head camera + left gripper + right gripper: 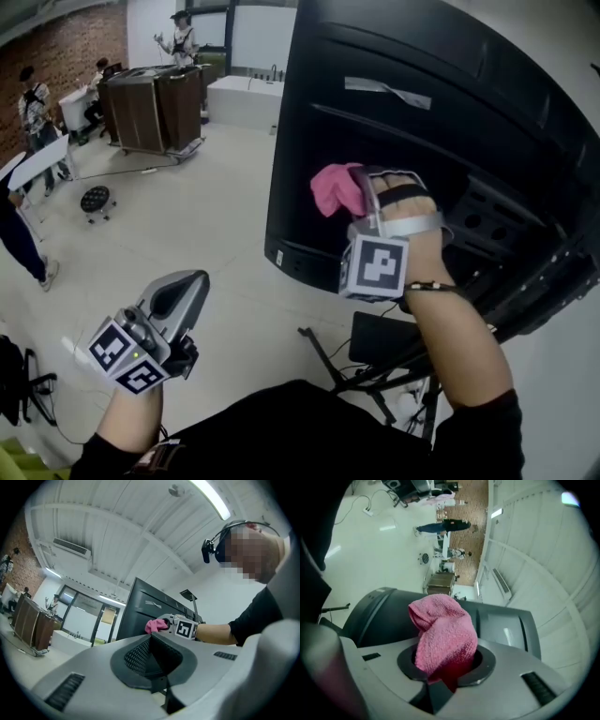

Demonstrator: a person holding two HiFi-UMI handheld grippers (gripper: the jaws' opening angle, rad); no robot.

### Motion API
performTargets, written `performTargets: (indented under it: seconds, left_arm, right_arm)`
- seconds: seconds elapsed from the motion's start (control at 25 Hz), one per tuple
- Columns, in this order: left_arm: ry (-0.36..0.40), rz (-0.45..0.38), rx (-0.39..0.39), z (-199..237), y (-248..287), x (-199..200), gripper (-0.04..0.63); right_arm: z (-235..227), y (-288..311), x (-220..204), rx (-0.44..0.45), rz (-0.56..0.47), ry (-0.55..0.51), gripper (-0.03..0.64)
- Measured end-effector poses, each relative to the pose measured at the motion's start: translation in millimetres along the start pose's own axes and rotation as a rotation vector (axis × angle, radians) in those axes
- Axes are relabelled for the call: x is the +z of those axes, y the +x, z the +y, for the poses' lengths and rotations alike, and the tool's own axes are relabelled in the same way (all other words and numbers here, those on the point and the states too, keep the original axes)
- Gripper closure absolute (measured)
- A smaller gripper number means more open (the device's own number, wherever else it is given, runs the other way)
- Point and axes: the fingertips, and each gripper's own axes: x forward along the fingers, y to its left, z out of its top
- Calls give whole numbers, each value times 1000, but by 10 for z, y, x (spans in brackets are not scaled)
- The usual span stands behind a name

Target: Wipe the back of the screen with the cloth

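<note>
Large black plastic screen back (403,131), tilted, ribbed and vented, filling the upper right of the head view, carried on a black metal stand (375,370); pale glossy floor (206,225) beneath it and to the left; brown wooden cabinet (155,103) far across the room, people standing near it; right hand-held gripper (364,199), grey with a square-marker cube, raised at the lower left part of the screen back, jaws closed upon a pink terry cloth (336,187); left hand-held gripper (180,292), grey, held low over the floor, well apart from the screen back, jaws together with nothing between them; small black round stool (95,199) near the left edge; the cloth bunched, projecting beyond the jaw tips toward the panel, contact with it not certain.
</note>
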Motion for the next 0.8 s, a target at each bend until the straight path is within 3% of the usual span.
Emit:
performTargets:
  seconds: [0.12, 0.24, 0.4, 0.6, 0.72, 0.8]
  left_arm:
    - [-10, 23, 19, 26, -107, -59, 598]
    - [-19, 32, 46, 64, -258, -72, 597]
    - [-26, 53, 25, 30, -223, -127, 598]
    - [-34, 81, -35, -90, 31, -209, 598]
    - [-45, 90, -33, -62, 71, -272, 598]
    - [-52, 98, -14, -6, 21, -315, 598]
  right_arm:
    - [496, 272, 683, 47, -97, -33, 509]
    - [796, 503, 736, 92, -81, -17, 509]
    - [994, 246, -1, 87, -8, 77, 508]
    - [1363, -456, -1414, 42, 174, 106, 508]
    - [1523, -633, -1978, 58, 305, 199, 508]
    - [1596, -697, -2087, 66, 348, 252, 509]
